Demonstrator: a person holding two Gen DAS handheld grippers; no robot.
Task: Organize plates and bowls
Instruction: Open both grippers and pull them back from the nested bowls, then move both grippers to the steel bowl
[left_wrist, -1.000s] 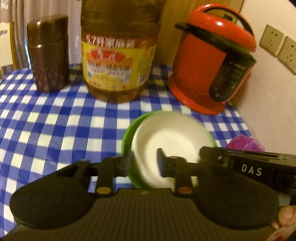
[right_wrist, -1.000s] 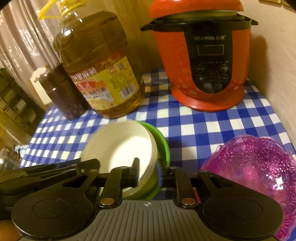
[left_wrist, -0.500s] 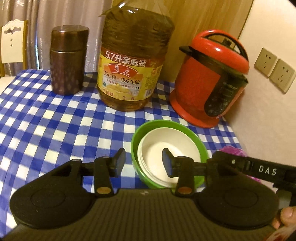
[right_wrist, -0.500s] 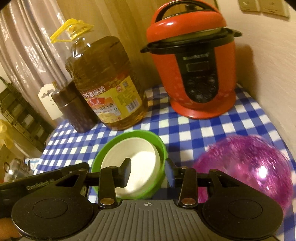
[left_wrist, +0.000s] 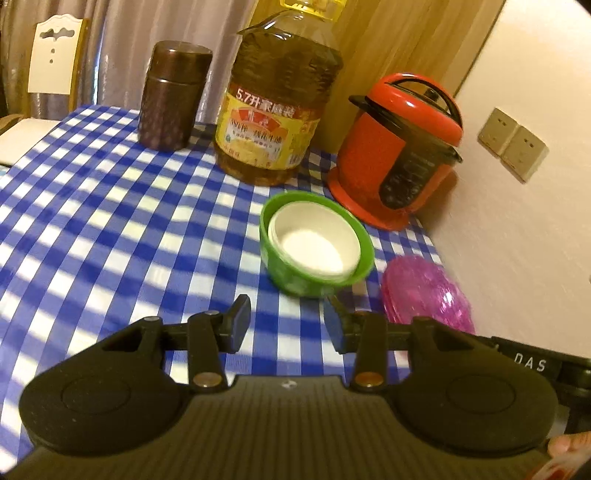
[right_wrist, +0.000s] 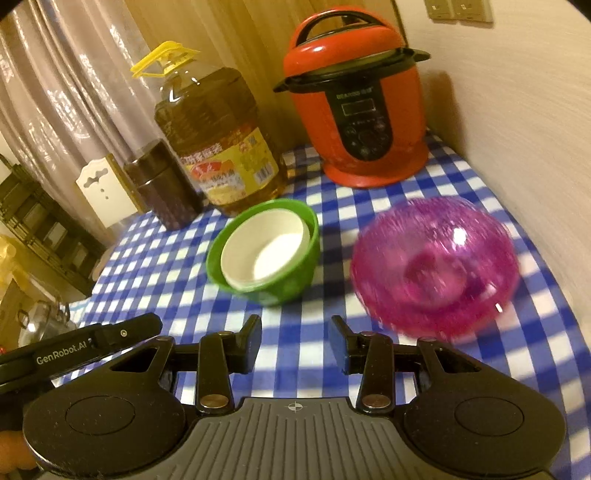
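Note:
A white bowl sits nested inside a green bowl on the blue checked tablecloth; both show in the right wrist view too, white bowl in green bowl. A clear pink bowl stands to their right, also in the left wrist view. My left gripper is open and empty, pulled back short of the green bowl. My right gripper is open and empty, in front of the gap between the green and pink bowls.
A large oil bottle, a brown canister and a red pressure cooker stand along the back. A wall with sockets borders the table on the right. A white chair stands at the far left.
Both grippers have let go of the nested bowls' rims, opened wider and drawn back and up. The bowls now rest on the table, farther from both grippers.

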